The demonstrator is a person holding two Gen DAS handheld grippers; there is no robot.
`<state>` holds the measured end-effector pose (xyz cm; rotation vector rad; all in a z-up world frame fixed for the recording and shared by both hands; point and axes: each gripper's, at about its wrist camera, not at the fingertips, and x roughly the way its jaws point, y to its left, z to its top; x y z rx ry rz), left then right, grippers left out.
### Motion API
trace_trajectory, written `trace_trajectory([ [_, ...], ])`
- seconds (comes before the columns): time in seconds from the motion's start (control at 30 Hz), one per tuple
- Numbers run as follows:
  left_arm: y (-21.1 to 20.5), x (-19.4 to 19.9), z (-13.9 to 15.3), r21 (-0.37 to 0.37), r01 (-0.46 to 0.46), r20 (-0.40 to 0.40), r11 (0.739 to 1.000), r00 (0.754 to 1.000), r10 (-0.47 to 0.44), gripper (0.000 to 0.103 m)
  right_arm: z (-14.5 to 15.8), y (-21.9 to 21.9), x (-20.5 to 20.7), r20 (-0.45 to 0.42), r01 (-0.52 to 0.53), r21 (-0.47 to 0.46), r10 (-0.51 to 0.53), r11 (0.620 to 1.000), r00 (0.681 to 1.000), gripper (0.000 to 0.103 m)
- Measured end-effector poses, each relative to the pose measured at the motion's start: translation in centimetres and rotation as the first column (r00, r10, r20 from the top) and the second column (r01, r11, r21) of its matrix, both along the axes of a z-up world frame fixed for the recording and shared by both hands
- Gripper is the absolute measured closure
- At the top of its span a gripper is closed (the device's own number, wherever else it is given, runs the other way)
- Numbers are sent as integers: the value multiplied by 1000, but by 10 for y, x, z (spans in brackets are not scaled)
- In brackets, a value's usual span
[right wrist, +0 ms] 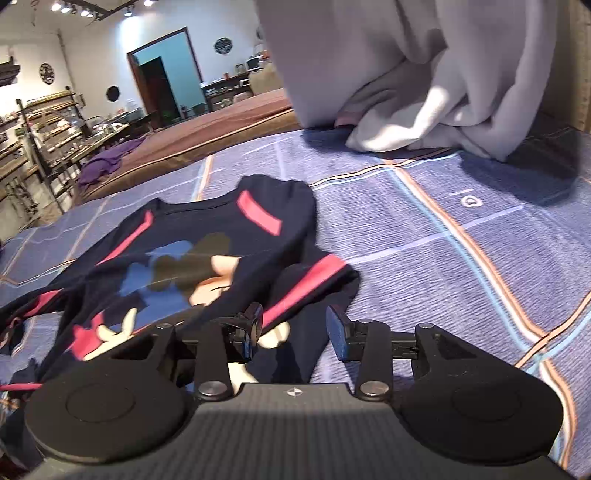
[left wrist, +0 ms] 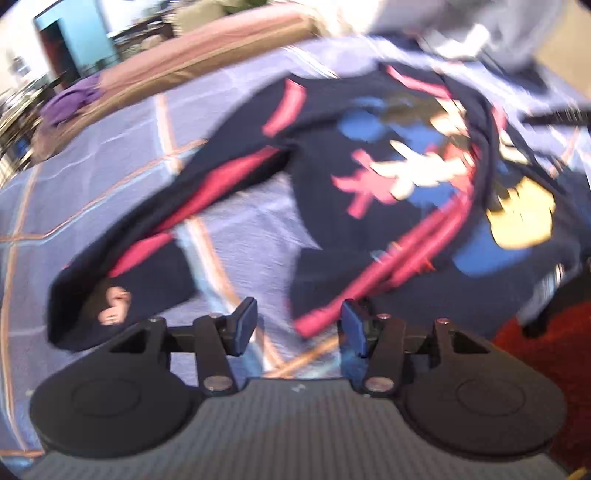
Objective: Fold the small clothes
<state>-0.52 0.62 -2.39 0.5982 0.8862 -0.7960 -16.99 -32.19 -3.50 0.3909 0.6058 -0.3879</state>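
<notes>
Hovering over navy shirt point(right wrist: 207, 258), we see left gripper point(left wrist: 299, 328) parted, nothing between pads, just above shirt's red-trimmed hem. Right gripper point(right wrist: 293, 332) likewise spread, empty, at shirt's near sleeve edge. Shirt lies spread on purple checked bedspread point(right wrist: 461, 258); bare cover right of shirt. Beyond shirt, grey blanket heap point(right wrist: 424, 92).

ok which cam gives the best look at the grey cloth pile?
Right wrist. The grey cloth pile is sharp there, bunched at the far edge of the blue plaid sheet. Left wrist catches only a blurred strip of it at the top edge.
</notes>
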Motion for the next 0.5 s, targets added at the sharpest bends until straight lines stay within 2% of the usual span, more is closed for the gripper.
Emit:
trace_trajectory([
  [0.03, -7, -2, -6, 21, 14, -13, 1000, 1000, -13, 56, 0, 8, 3, -5, -20, 8, 20, 1000, 1000, 31],
  [0.07, -14, -2, -13, 40, 30, -34, 999, 999, -28, 67, -1, 14, 6, -10, -31, 15, 31, 999, 999, 31],
  [0.1, -21, -1, -17, 53, 40, -37, 998, 999, -38, 83, -2, 19, 9, -13, -38, 22, 38, 999, 999, 31],
  [0.13, -26, 3, -18, 53, 31, -22, 998, 999, -30, 91, -3, 23, 11, -14, -44, 30, 44, 999, 999, 31],
  [0.17, -30, 12, -17, 37, -4, -6, 999, 1000, 4, 93, -4, 26, 12, -13, -49, 39, 50, 998, 999, 31],
  [0.23, -33, 41, -10, -31, -105, -29, 994, 994, 104, 93, -3, 32, 14, -5, -52, 47, 52, 998, 999, 31],
  [0.3, -32, 70, -4, -111, -234, -42, 966, 972, 231, 85, 0, 38, 14, 3, -55, 46, 55, 997, 998, 31],
  [0.33, -32, 80, -1, -145, -292, -16, 945, 956, 292, 78, 1, 41, 15, 5, -60, 44, 60, 997, 998, 31],
  [0.37, -32, 88, 0, -148, -340, 19, 929, 938, 347, 57, 2, 44, 15, 6, -60, 42, 60, 997, 998, 31],
  [0.4, -35, 93, 0, -122, -365, 62, 923, 925, 374, 46, 3, 46, 14, 7, -62, 42, 62, 997, 998, 31],
  [0.43, -37, 93, 1, -105, -357, 100, 928, 925, 367, 46, 3, 47, 14, 3, -68, 44, 68, 997, 998, 30],
  [0.5, -37, 83, 3, -103, -303, 131, 947, 940, 315, 45, 3, 50, 14, -6, -67, 41, 67, 997, 998, 30],
])
